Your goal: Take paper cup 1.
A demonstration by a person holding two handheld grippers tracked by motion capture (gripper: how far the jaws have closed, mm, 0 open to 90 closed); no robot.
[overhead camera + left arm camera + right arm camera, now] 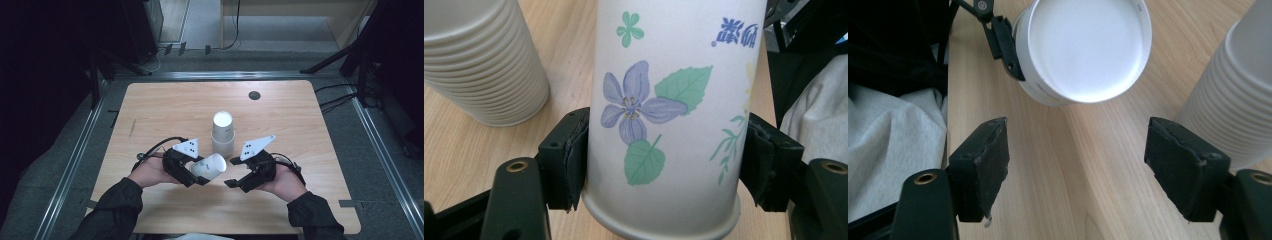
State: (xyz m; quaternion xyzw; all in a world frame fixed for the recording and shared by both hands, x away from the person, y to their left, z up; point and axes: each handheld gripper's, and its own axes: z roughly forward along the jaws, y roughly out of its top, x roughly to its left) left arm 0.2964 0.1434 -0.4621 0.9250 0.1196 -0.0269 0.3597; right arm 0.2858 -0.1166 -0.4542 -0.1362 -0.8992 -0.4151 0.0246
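- Left hand-held gripper (197, 176) clamps a flower-printed white paper cup (209, 166), tipped sideways.
- Right hand-held gripper (231, 180) gapes empty, facing it.
- Stack of white paper cups (222, 134) stands on the wooden tabletop (165, 110).

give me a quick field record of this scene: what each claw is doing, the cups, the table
left claw: shut on the flowered paper cup, pads on both sides near its rim
flowered paper cup: held on its side, base toward the right claw
right claw: open, nothing between its pads, close to the cup's base
cup stack: upright on the table, just beyond both claws, apart from the held cup
table: light wood, small dark round disc near the far edge
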